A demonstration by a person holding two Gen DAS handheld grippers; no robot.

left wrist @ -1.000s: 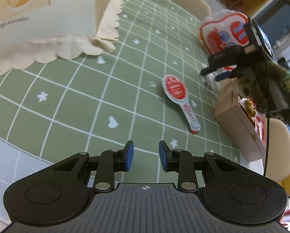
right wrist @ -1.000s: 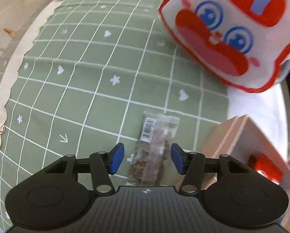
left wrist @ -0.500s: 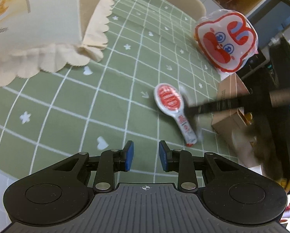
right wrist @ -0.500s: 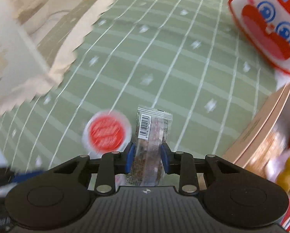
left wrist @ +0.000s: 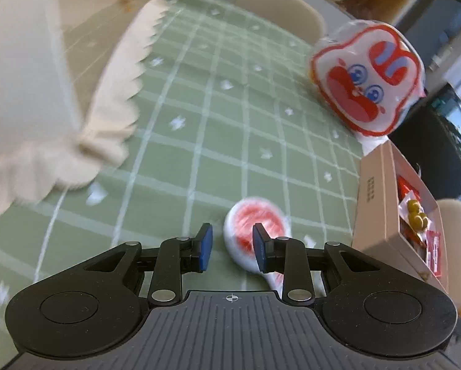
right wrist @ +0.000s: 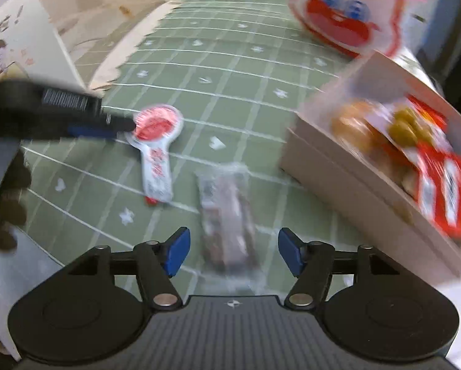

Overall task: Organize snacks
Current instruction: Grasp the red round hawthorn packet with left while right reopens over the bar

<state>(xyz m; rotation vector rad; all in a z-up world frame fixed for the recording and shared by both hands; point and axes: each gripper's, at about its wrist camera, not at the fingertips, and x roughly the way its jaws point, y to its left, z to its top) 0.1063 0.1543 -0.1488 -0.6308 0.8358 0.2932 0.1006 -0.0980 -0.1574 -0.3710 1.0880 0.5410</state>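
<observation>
A red-and-white spoon-shaped snack pack (left wrist: 255,234) lies on the green checked cloth. My left gripper (left wrist: 232,251) is open just over its round end, jaws a small gap apart. The pack also shows in the right wrist view (right wrist: 156,148), with the left gripper's fingers (right wrist: 91,123) at its round end. My right gripper (right wrist: 232,254) is wide open above a clear packet of brown snack (right wrist: 227,215) lying on the cloth. An open pink box (right wrist: 347,166) with several snacks stands to the right, also in the left wrist view (left wrist: 372,203).
A large red-and-white cartoon-face bag (left wrist: 366,83) stands behind the box, also in the right view (right wrist: 344,9). A big cream paper bag with a scalloped edge (left wrist: 45,77) lies at the left. Chairs stand beyond the table's far edge.
My right gripper has opened and the clear packet it held now lies on the cloth. My left gripper has moved forward to the spoon-shaped pack. Both views are motion-blurred.
</observation>
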